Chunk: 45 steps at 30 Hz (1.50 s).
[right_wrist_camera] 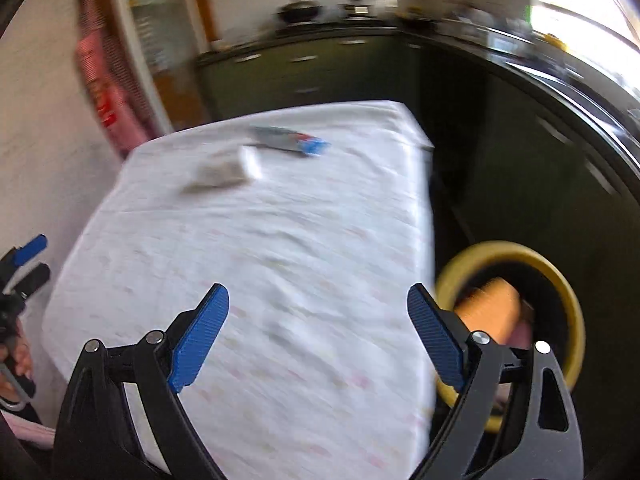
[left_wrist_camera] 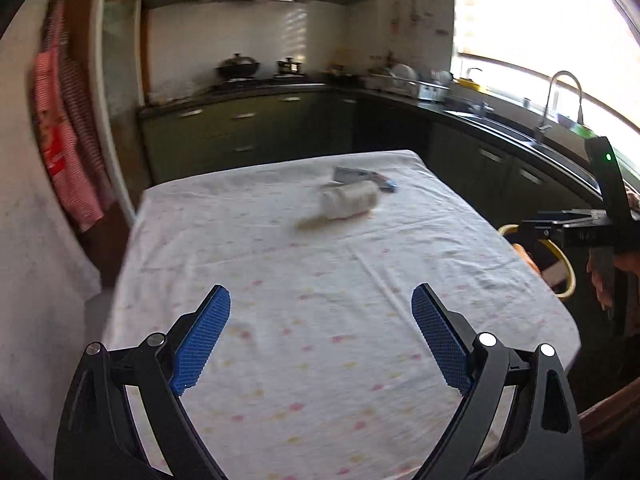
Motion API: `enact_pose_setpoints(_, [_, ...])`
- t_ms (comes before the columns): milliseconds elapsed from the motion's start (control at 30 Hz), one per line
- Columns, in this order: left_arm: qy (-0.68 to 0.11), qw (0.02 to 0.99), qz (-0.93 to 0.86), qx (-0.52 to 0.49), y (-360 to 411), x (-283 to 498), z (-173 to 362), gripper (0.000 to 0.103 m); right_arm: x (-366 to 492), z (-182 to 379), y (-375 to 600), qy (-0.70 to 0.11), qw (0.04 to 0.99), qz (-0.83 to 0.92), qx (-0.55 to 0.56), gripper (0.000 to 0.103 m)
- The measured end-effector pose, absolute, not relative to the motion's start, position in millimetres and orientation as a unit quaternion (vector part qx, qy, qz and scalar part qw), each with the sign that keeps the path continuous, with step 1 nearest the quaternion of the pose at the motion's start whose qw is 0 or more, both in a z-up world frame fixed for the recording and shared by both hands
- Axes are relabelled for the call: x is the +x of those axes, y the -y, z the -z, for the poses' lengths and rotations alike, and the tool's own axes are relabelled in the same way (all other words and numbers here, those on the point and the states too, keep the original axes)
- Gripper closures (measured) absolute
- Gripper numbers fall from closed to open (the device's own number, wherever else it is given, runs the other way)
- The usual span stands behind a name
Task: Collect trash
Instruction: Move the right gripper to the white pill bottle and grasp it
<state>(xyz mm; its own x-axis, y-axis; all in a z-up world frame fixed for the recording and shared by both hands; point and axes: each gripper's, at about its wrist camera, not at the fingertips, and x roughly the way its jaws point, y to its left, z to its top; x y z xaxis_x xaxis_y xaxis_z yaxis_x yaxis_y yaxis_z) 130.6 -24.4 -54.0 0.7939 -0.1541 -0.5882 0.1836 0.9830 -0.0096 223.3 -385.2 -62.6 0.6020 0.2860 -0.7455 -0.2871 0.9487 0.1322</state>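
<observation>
Left gripper: black linkage arms with bright rivets, blue pads with a fine honeycomb grain; jaws spread wide, nothing between them, held above the near end of the table. Right gripper: same build, pads ribbed blue, jaws likewise wide apart and empty, over the near right part of the table. Table covering is a white cloth, creased, with small faded pink and yellow marks; it drapes over the edges and hides whatever the table is made of. Beside the table's right edge, lower down, sits a round bin with a yellow rim and dark inside; an orange, roughly cylindrical item lies in it, with something pinkish next to it that is too blurred to name. The right gripper's finger cuts off the near part of the rim. Toward the far end of the table, a white squat bottle lies on its side, cap end toward the left edge; a smear of motion blur trails from it, so its outline is soft. Just behind it, nearer the far right corner, a flat silver-grey wrapper with a blue end; whether it touches the bottle cannot be told. Beyond the table: dark green cabinets, a black pot on the hob, a curved steel tap under a blown-out window.
</observation>
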Motion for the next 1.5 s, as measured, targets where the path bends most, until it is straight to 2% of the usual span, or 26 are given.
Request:
enact_pose_setpoints(300, [-0.295,0.953,0.074,0.02,-4,119,55,0.011,298,45,272,-0.404,0.851,-0.277,-0.191,0.017])
enact_pose_setpoints(500, [-0.302,0.95,0.071,0.025,-3,126,62,0.011,370,64,257,-0.476,0.834,-0.261,-0.098,0.016])
enact_pose_setpoints(700, [-0.314,0.946,0.077,0.007,-12,134,73,0.011,406,96,236,-0.521,0.824,-0.217,-0.053,0.015])
enact_pose_setpoints(1133, [-0.33,0.941,0.066,-0.025,-36,137,90,0.011,428,122,209,-0.534,0.825,-0.154,-0.098,0.013])
enact_pose_setpoints(1167, [-0.331,0.941,0.066,-0.026,-37,137,91,0.011,428,124,208,-0.534,0.826,-0.149,-0.102,0.015])
enact_pose_setpoints(1200, [-0.332,0.941,0.065,-0.026,-37,137,91,0.011,429,125,209,-0.535,0.826,-0.143,-0.102,0.023])
enact_pose_setpoints(1500, [-0.336,0.939,0.065,-0.016,-27,136,90,0.011,399,100,232,-0.52,0.836,-0.162,-0.066,0.024])
